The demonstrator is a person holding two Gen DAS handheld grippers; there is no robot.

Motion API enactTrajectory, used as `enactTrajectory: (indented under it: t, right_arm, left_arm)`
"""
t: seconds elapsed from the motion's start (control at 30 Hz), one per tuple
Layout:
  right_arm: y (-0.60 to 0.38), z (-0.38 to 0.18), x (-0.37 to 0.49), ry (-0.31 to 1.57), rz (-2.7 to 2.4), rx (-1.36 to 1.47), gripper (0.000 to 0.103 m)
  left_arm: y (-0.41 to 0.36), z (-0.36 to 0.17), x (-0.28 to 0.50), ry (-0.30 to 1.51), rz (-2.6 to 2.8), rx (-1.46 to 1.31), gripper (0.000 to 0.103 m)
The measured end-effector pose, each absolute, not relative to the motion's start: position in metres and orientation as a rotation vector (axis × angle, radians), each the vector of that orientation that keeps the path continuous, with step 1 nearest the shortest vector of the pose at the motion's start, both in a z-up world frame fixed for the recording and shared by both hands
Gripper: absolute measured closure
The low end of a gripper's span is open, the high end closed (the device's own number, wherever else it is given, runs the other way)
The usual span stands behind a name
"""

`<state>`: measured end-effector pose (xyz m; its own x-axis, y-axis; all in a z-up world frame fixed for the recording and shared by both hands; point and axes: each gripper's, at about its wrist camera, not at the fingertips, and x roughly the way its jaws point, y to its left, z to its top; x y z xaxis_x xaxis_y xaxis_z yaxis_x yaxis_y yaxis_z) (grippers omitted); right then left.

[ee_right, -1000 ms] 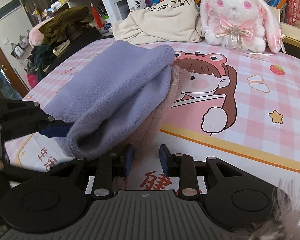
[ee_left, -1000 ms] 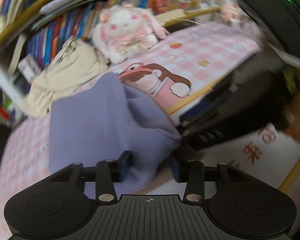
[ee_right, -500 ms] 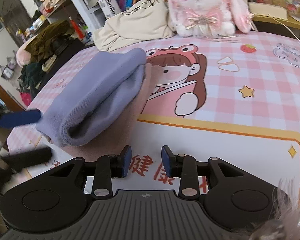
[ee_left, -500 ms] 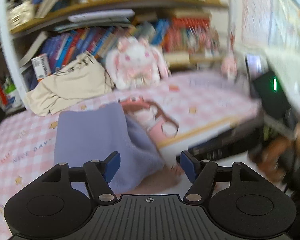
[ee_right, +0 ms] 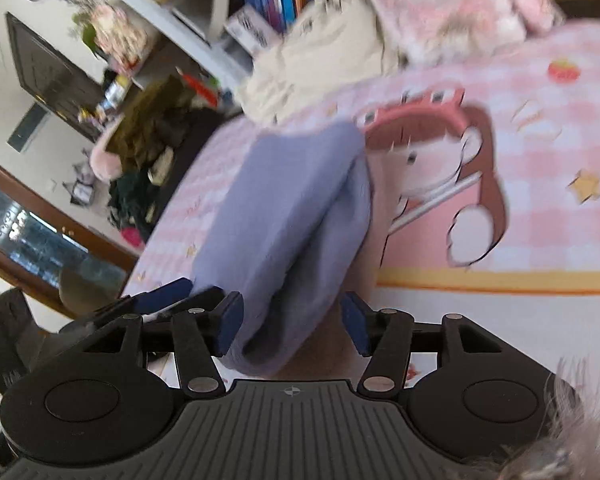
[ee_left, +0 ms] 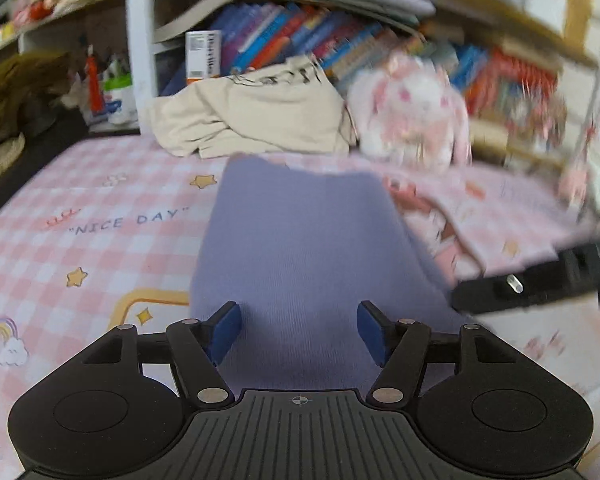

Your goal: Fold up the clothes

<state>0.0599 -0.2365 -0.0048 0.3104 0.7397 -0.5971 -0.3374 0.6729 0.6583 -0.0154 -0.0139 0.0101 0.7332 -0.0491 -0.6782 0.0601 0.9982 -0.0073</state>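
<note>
A pink checked sheet [ee_left: 100,200] is spread over the whole working surface, printed with "NICE DAY", stars and a cartoon girl. Its far edge is closed off by a bookshelf [ee_left: 340,40], and its left edge drops to a dark floor area crowded with clutter [ee_right: 148,148]. Bare sheet is seen to the left of the garment in the left wrist view and to the right of it, across the cartoon print, in the right wrist view.

A lilac garment [ee_left: 308,248] lies folded near the middle of the sheet, running from the near edge toward the far side. In the right wrist view its [ee_right: 292,216] layers are seen stacked, with a rounded fold along the right edge and a pinkish layer [ee_right: 340,344] showing beneath at the near end. Its far edge stops short of a cream garment [ee_left: 252,116], which is heaped against the shelf, with a plush rabbit [ee_left: 412,116] just right of that.

The left gripper [ee_left: 299,332] is held wide, its blue pads on either side of the garment's near end with nothing clamped. The right gripper [ee_right: 292,326] is likewise spread wide, and the near end of the stacked layers sits between its pads; whether the pads touch the cloth cannot be told. In the left wrist view the right gripper [ee_left: 540,284] appears as a dark bar just right of the garment.
</note>
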Motion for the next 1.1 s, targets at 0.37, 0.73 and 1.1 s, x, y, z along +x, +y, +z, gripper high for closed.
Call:
enactTrajectory:
  t: [0.37,0.73,1.1]
  right_arm:
    - [-0.190,-0.002,0.070,0.880,0.674,0.236,0.085]
    - [-0.204,-0.018,0.059,0.822,0.619,0.165,0.085]
    - [-0.215,-0.008,0.041,0.832,0.680,0.270,0.094]
  left_arm:
    - [-0.028,-0.003,-0.031,0.739,-0.089,0.183,0.036]
    - [-0.029,-0.006,-0.024,0.786,-0.121,0.220,0.027]
    - [-0.024,0.005,-0.027,0.797,-0.122,0.195,0.024]
